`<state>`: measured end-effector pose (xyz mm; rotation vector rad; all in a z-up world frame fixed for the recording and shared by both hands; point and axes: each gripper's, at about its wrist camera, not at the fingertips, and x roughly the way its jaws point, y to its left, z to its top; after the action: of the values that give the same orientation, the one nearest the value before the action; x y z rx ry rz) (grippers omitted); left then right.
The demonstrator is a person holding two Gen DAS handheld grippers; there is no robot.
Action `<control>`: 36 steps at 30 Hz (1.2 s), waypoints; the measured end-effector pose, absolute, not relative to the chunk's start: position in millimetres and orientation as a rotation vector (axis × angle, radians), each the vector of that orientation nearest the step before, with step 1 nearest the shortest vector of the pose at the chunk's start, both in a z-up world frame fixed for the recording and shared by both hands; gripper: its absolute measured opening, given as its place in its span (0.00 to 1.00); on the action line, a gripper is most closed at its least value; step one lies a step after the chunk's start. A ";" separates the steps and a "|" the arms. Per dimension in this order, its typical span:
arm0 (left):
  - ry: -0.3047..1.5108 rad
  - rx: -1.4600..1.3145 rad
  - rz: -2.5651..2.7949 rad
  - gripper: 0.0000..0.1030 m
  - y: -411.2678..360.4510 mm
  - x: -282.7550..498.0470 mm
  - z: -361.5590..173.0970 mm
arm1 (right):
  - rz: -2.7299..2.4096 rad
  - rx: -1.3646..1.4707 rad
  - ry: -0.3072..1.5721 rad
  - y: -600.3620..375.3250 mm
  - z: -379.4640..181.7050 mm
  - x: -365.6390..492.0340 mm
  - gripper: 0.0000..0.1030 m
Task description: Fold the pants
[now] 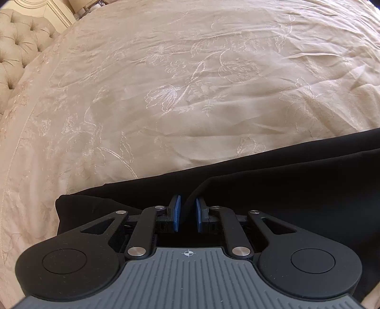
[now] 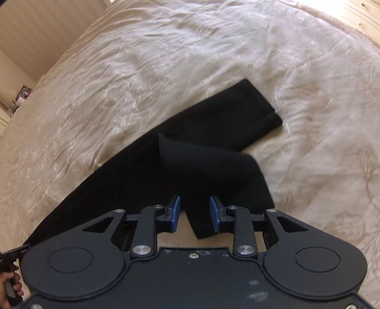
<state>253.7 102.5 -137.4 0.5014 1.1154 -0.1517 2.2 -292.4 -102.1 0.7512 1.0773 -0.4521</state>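
Note:
Black pants point(image 1: 273, 190) lie on a cream embroidered bedspread point(image 1: 178, 83). My left gripper point(image 1: 187, 212) is low over their left end, its blue pads point(image 1: 176, 214) close together with a raised fold of the black cloth pinched between them. In the right wrist view the pants point(image 2: 147, 180) run diagonally, one leg's hem point(image 2: 261, 111) at the upper right and a second leg end point(image 2: 213, 171) lying skewed over it. My right gripper point(image 2: 194, 214) stands open above that skewed leg; its pads point(image 2: 215, 214) do not press the cloth.
A tufted headboard point(image 1: 19, 47) borders the bed at the upper left. A person's hand point(image 2: 9, 282) on a gripper handle shows at the lower left of the right wrist view. A wooden surface point(image 2: 344, 19) is beyond the bed; small clutter point(image 2: 23, 92) sits by the wall.

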 end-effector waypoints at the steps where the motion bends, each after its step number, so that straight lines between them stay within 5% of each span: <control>1: 1.115 0.505 -0.152 0.13 102.4 253.6 -137.5 | -0.431 0.768 1.102 -282.1 -109.0 -0.6 0.30; 7: 1.117 0.517 -0.154 0.13 101.0 252.3 -138.6 | -0.345 0.659 1.201 -257.5 -131.2 13.8 0.28; 14: 1.114 0.521 -0.153 0.13 101.1 251.3 -139.7 | -0.556 0.536 0.995 -310.7 -92.2 27.4 0.28; 27: 1.119 0.520 -0.152 0.13 101.0 253.8 -140.9 | -0.449 0.228 1.041 -331.6 -110.8 92.5 0.37; 36: 1.097 0.491 -0.130 0.13 102.9 254.2 -137.7 | -0.402 0.300 1.046 -323.5 -107.7 104.1 0.37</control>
<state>254.2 102.9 -137.7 0.4908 1.0974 -0.1297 104.1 -323.5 -107.7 0.3005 1.0458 -0.4018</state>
